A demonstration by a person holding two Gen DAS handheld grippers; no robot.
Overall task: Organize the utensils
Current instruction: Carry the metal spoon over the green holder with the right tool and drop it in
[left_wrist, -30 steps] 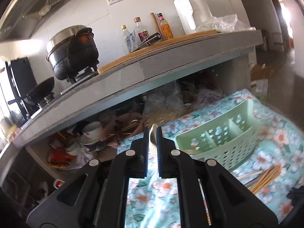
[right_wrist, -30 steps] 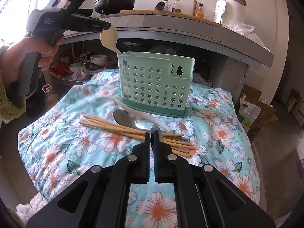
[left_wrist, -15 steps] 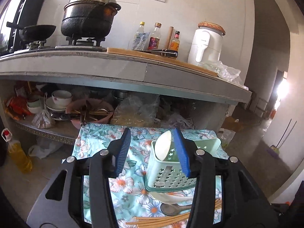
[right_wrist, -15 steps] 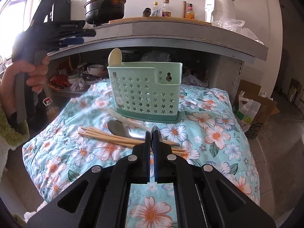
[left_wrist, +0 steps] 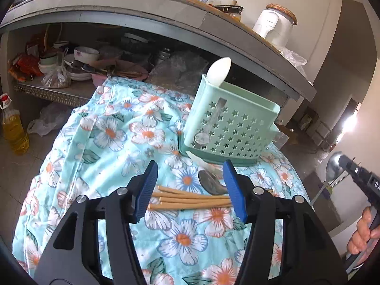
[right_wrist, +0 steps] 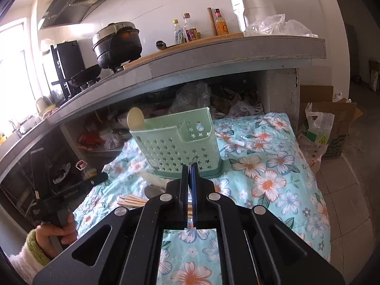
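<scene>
A mint green utensil caddy [left_wrist: 228, 125] with star holes stands on the floral cloth [left_wrist: 114, 142]; it also shows in the right wrist view [right_wrist: 180, 147]. A cream spoon [left_wrist: 219, 71] stands upright in its left compartment, also seen from the right wrist [right_wrist: 135, 118]. Several wooden chopsticks [left_wrist: 190, 198] and a metal spoon [left_wrist: 210, 185] lie in front of the caddy. My left gripper [left_wrist: 190, 180] is open and empty above the chopsticks. My right gripper [right_wrist: 190, 166] is shut on a metal spoon [left_wrist: 333, 166], held off to the right.
A grey concrete counter [right_wrist: 213, 57] overhangs behind the caddy, with a black pot [right_wrist: 117, 45], bottles [right_wrist: 190, 27] and a white appliance [right_wrist: 249, 2]. The shelf below holds bowls [left_wrist: 85, 53] and bags. An oil bottle [left_wrist: 14, 128] stands on the floor left. Cardboard boxes [right_wrist: 332, 123] sit right.
My left gripper let go of the cream spoon, which now stands in the caddy, opened wide and dropped back over the chopsticks. My right gripper lifted up with the metal spoon.
</scene>
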